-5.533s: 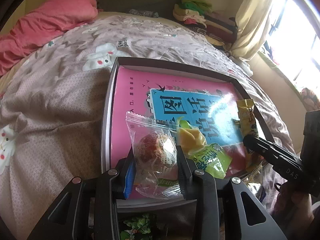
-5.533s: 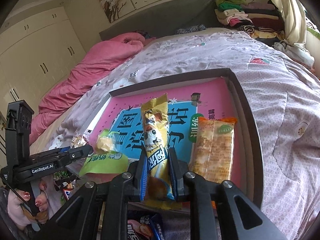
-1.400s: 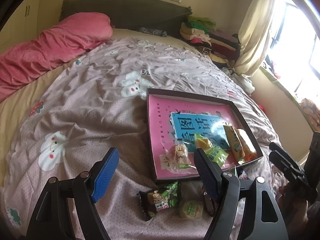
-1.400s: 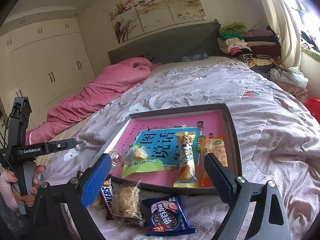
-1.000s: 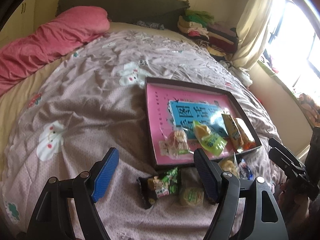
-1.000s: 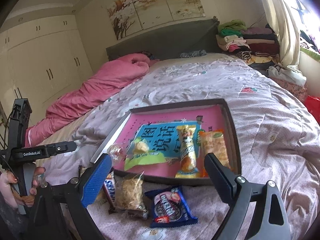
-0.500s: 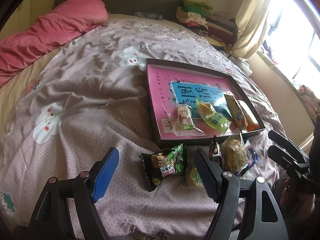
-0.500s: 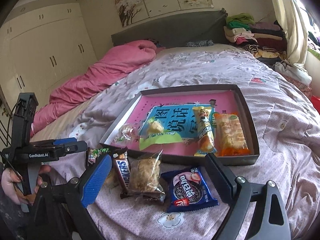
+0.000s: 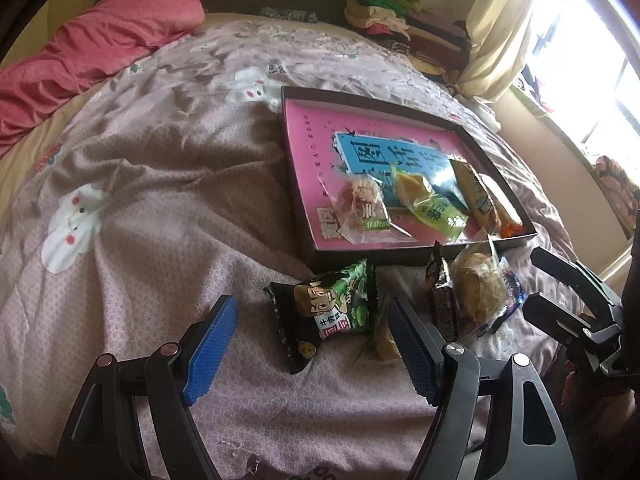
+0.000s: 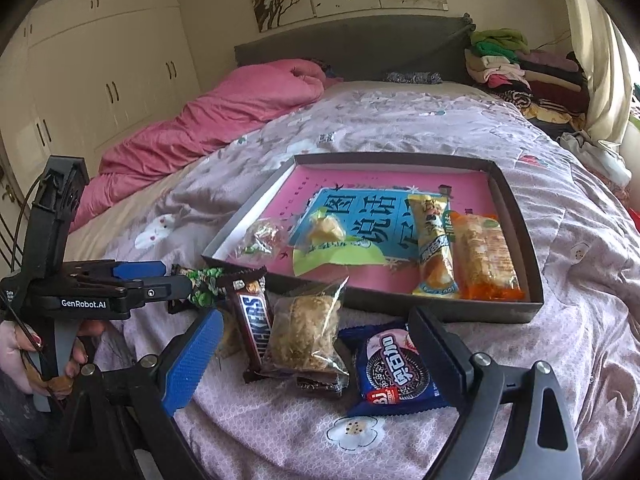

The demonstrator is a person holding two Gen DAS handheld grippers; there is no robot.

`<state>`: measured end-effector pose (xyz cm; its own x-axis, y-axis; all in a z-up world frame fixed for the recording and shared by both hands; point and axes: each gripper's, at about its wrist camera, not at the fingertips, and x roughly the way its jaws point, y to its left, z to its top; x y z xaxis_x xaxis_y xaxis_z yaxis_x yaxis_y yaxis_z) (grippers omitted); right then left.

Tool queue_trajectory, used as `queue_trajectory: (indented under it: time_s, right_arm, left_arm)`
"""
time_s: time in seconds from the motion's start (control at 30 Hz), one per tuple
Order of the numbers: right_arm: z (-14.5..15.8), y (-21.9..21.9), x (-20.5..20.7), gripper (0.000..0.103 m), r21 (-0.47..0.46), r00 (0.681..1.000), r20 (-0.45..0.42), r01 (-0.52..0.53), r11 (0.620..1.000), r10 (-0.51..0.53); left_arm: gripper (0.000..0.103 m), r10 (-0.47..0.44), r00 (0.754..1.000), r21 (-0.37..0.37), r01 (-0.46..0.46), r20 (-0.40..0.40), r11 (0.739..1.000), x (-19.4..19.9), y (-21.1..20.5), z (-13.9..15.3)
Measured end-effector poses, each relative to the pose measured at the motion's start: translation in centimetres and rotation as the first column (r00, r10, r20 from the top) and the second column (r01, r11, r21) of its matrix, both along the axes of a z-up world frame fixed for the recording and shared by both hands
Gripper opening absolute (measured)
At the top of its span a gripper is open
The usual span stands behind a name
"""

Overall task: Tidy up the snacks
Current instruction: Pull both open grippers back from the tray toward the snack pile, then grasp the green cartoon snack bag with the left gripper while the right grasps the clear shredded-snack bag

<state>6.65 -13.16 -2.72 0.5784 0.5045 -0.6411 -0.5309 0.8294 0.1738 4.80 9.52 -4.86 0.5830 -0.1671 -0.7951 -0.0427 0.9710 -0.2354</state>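
Observation:
A dark-rimmed box (image 9: 304,216) (image 10: 516,204) with a pink and blue floor lies on the bed and holds several wrapped snacks. Loose snacks lie in front of it. A green and black packet (image 9: 328,312) sits between the fingers of my open left gripper (image 9: 316,344), untouched. My open right gripper (image 10: 320,354) straddles a Snickers bar (image 10: 254,320), a clear bag with a brown cake (image 10: 306,328) and a blue Oreo pack (image 10: 394,368). The left gripper (image 10: 160,276) shows at the left of the right wrist view, in a hand.
The bed has a wrinkled mauve quilt (image 9: 160,184) with white flower prints. A pink duvet (image 10: 224,116) is bunched at the far left by the headboard. Folded clothes (image 10: 516,68) are stacked at the far right near a curtain. White wardrobes (image 10: 100,68) line the left wall.
Both grippers have sunk and come closer to the loose snacks in front of the box, which now look larger. Jaws stay wide apart. Nothing was picked up.

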Motion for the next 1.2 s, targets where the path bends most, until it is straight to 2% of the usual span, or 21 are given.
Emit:
queue_trajectory:
  time_s: [0.17,0.53,0.73,1.03,1.13,1.2]
  right_arm:
    - [-0.5,0.3,0.1,0.094,-0.017,1.0,-0.008,0.001,1.0,-0.001]
    - [-1.7,1.3,0.7,0.094,-0.078,1.0,-0.013,0.005,0.997,-0.006]
    - [-2.4,2.4,1.1,0.094,-0.146,1.0,-0.004,0.017,0.989,-0.018]
    - [-3.4,4.1,1.5,0.067,-0.226,1.0,-0.003,0.0,0.974,-0.001]
    - [-3.7,4.6,1.7,0.052,-0.242,1.0,-0.007,-0.007,0.97,0.005]
    - [-3.9,4.9,1.6,0.048,-0.258,1.0,0.002,-0.007,0.966,0.008]
  left_arm:
    - [0.078,-0.004,1.0,0.001,0.004,-0.011,1.0,0.5,-0.3,-0.8]
    - [0.078,0.016,1.0,0.075,-0.014,-0.025,0.997,1.2,-1.3,-1.7]
    - [0.078,0.026,0.999,0.115,-0.023,-0.027,0.993,1.4,-1.7,-2.0]
    - [0.079,0.051,0.998,0.113,-0.047,-0.037,0.992,1.9,-1.8,-2.3]
    - [0.078,0.057,0.998,0.115,-0.052,-0.041,0.992,2.0,-2.0,-2.4]
    - [0.073,0.057,0.998,0.104,-0.052,-0.041,0.993,2.1,-2.0,-2.5]
